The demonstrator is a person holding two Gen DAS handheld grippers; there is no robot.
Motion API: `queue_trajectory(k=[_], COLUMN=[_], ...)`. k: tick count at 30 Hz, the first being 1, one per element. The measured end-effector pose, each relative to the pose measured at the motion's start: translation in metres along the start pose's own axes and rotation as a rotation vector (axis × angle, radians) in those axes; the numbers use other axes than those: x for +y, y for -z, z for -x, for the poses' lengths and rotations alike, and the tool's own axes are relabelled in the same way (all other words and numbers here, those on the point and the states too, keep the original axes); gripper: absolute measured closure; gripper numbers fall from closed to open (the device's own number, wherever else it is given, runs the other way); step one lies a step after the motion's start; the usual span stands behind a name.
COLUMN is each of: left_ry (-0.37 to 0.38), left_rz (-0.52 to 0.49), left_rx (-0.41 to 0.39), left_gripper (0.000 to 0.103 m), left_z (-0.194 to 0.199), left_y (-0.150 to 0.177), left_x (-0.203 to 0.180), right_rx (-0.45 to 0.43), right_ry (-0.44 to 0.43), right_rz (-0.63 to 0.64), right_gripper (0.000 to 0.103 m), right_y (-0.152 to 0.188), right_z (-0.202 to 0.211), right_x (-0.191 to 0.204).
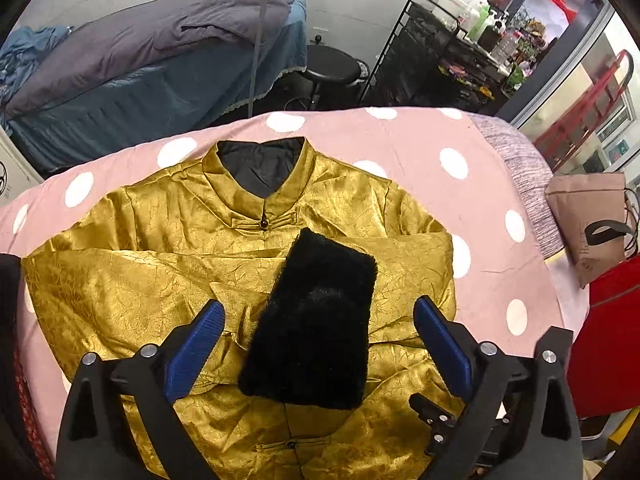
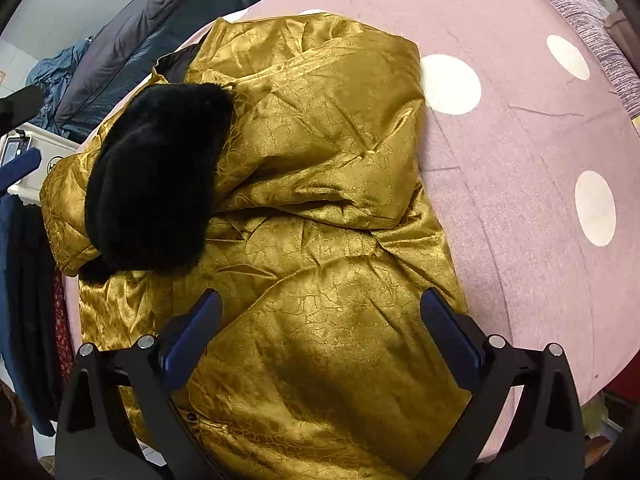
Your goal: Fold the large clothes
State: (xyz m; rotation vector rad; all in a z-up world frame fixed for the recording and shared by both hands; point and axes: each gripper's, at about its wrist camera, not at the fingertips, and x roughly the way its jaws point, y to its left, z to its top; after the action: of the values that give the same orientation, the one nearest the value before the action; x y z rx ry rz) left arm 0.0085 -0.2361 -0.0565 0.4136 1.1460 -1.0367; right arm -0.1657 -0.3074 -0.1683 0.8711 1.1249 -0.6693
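A gold satin jacket (image 1: 168, 264) with a black fur cuff (image 1: 312, 320) lies front-up, sleeves folded across its chest, on a pink bedspread with white dots (image 1: 420, 132). Beyond stand a bed with a grey quilt (image 1: 152, 44), a black stool (image 1: 332, 66) and a black trolley (image 1: 440, 40) carrying bottles. A paper bag (image 1: 588, 216) sits beside the bed. The left gripper (image 1: 316, 316) and right gripper (image 2: 320, 308) both point steeply down over the jacket, jaws wide and holding nothing.

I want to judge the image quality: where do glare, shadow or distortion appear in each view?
Left wrist view: fisheye bends the bed edge; the jacket glints; the cuff shows little detail. Right wrist view: a soft shadow lies on the jacket between the gripper fingers; the corners are dark.
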Motion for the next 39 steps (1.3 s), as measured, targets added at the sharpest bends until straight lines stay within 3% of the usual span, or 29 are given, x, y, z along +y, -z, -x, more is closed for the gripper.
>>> queue_trajectory(k=[6,13,20,23,26,28,31,34,39], left_ry=[-0.075,-0.192,-0.2,-0.207,-0.216,-0.218,-0.219,-0.219,-0.226], left_rz=[0.01,0.124,0.321,0.367,0.383,0.387,0.389,0.387,0.382], left_rx=[-0.033,0.034,0.08,0.068,0.061,0.063,0.07,0.072,0.054], left_gripper=[0.007,0.007,0.007,0.007,0.007,0.007,0.007,0.007,0.007], left_z=[0.02,0.012,0.016,0.023,0.028,0.029,0.027,0.026,0.032], left_y=[0.019,0.075,0.119,0.127,0.132,0.134,0.137,0.137,0.14], left_x=[0.025,0.075,0.125,0.139,0.145,0.145,0.144,0.142,0.138], right_rx=[-0.016,-0.034,-0.001,0.036,0.073,0.093,0.078,0.023,-0.108], right_ry=[-0.039,-0.121,-0.166,-0.165,-0.167,-0.178,-0.175,-0.175,-0.25], right_rz=[0.041,0.11,0.169,0.2,0.25,0.286,0.332,0.378,0.364], right_gripper=[0.005,0.005,0.005,0.019,0.045,0.072,0.085,0.091,0.094], right_y=[-0.011,-0.034,-0.053,-0.054,-0.051,-0.048,-0.044,-0.044,-0.057], right_z=[0.001,0.002,-0.017,-0.031,-0.043,-0.048,-0.046,-0.031,0.02], right_x=[0.018,0.051,0.084,0.096,0.109,0.116,0.129,0.138,0.136])
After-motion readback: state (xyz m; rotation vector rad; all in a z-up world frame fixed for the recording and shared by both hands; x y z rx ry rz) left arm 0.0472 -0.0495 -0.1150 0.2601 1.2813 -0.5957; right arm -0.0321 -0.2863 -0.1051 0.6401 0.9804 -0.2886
